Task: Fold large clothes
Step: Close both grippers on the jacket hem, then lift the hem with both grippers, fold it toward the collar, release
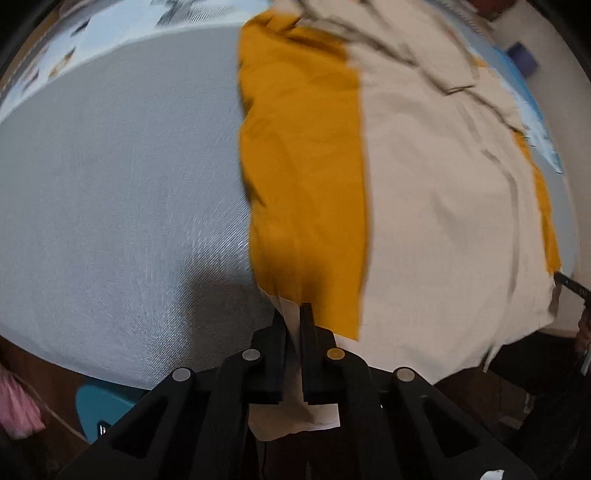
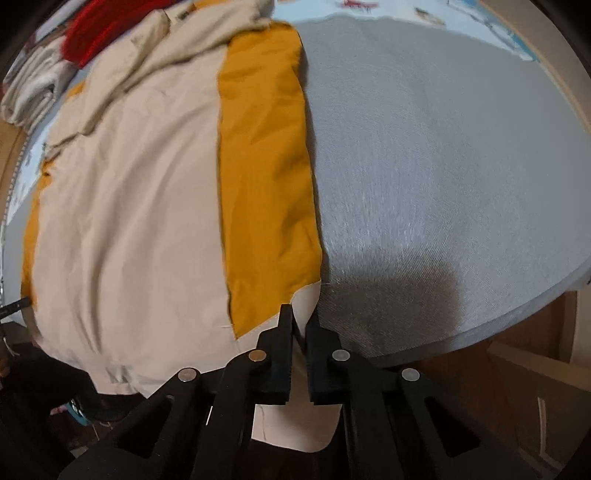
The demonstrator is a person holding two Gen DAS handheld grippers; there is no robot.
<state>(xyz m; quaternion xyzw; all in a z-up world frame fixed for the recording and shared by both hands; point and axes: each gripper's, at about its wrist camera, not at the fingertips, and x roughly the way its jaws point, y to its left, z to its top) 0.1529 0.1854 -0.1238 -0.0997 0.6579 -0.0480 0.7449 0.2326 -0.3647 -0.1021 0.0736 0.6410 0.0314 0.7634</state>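
A large beige and mustard-yellow garment [image 1: 424,192] lies spread over a grey table [image 1: 110,203]. In the left wrist view its mustard side panel [image 1: 299,166] runs up the middle, and my left gripper [image 1: 291,314] is shut on the beige hem corner [image 1: 295,417] at the table's near edge. The right wrist view shows the same garment [image 2: 140,206] on the left, with its other mustard panel [image 2: 266,177] beside the bare table [image 2: 443,166]. My right gripper [image 2: 300,314] is shut on the beige hem corner [image 2: 295,421] there. Both corners hang down past the fingers.
Folded pale clothes [image 2: 33,88] and a red item [image 2: 99,33] lie at the far left in the right wrist view. A blue patterned cloth [image 1: 55,48] lies beyond the table. A teal stool [image 1: 99,406] and a pink thing [image 1: 18,406] sit below the table edge. Wooden furniture [image 2: 532,369] stands at the right.
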